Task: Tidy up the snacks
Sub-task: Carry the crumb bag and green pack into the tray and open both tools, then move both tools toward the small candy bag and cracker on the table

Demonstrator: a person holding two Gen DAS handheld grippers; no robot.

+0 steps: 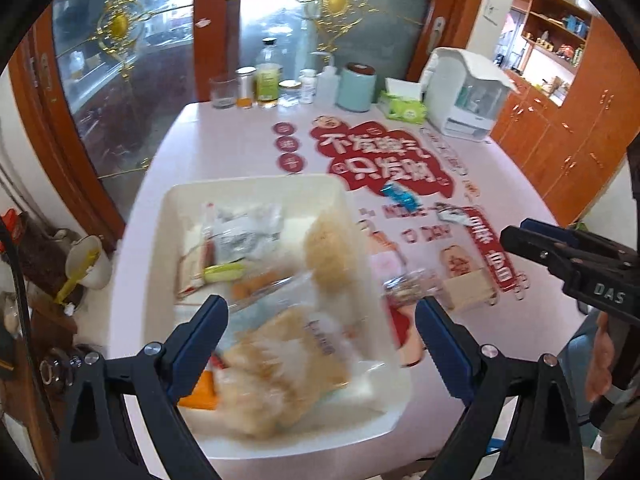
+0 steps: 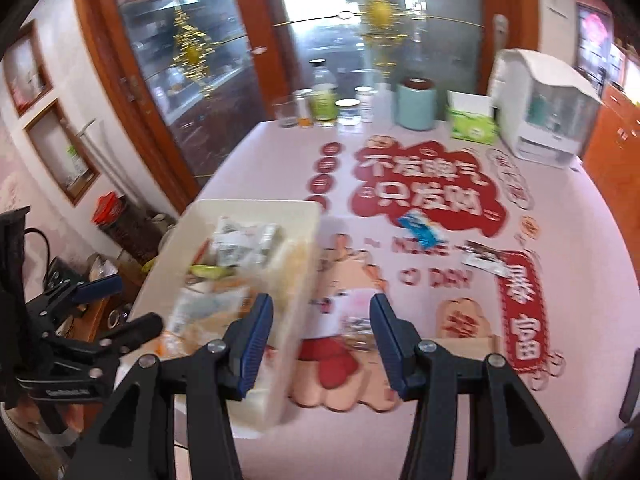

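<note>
The white bin (image 1: 256, 192) on the worktop (image 2: 560, 320) is already full of snack packets; a blue packet (image 2: 420, 228), a dark sachet (image 2: 486, 258) and a clear-wrapped snack (image 2: 358, 330) lie loose to its right. Gathering looks underway. The left tool (image 1: 322, 344) hovers wide apart over the bin, empty. The right tool (image 2: 322, 344), half apart and empty, should next drop onto the clear-wrapped snack. Only the left view shows the bin's depth

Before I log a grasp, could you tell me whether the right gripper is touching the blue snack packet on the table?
Apart. The right wrist view shows the right gripper open and empty, with bare tablecloth between it and the blue snack packet farther up the table.
</note>
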